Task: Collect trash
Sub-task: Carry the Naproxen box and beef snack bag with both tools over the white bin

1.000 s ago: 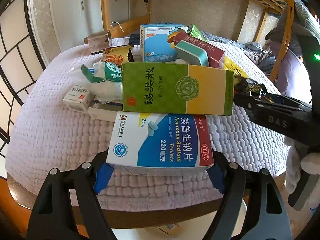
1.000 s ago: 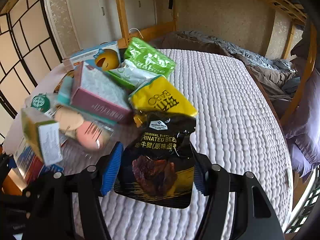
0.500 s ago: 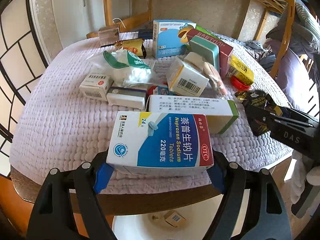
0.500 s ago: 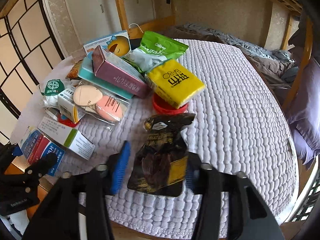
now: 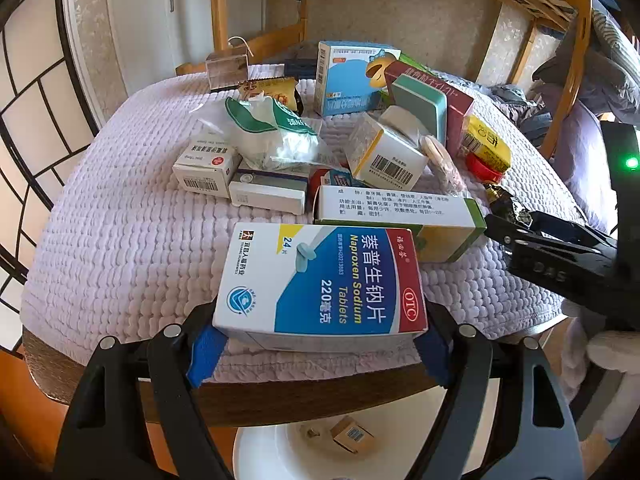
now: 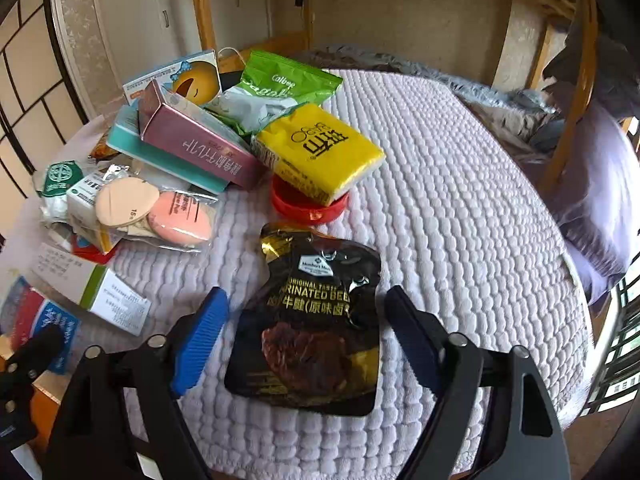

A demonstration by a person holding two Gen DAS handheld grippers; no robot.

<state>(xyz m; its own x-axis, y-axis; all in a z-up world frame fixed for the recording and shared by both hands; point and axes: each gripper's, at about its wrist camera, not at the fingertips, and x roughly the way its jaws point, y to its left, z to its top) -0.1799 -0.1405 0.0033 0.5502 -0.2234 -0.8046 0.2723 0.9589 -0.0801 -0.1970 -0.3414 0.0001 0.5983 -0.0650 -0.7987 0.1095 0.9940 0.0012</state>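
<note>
Blue-and-white pill box (image 5: 320, 284) sits clamped between the left claw (image 5: 316, 350) pads, held out over the table (image 5: 120, 240) edge, with a white bin (image 5: 304, 452) below it. Just beyond the box lies a green-edged carton (image 5: 396, 216). The right claw (image 6: 306, 340) is opening; its pads stand clear on either side of a black beef pouch (image 6: 316, 320) lying flat on the quilted cover, a red lid (image 6: 308, 208) further ahead.

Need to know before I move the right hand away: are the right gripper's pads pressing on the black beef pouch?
No: the right gripper is opening, with gaps between both blue pads and the black beef pouch lying on the quilt.
</note>
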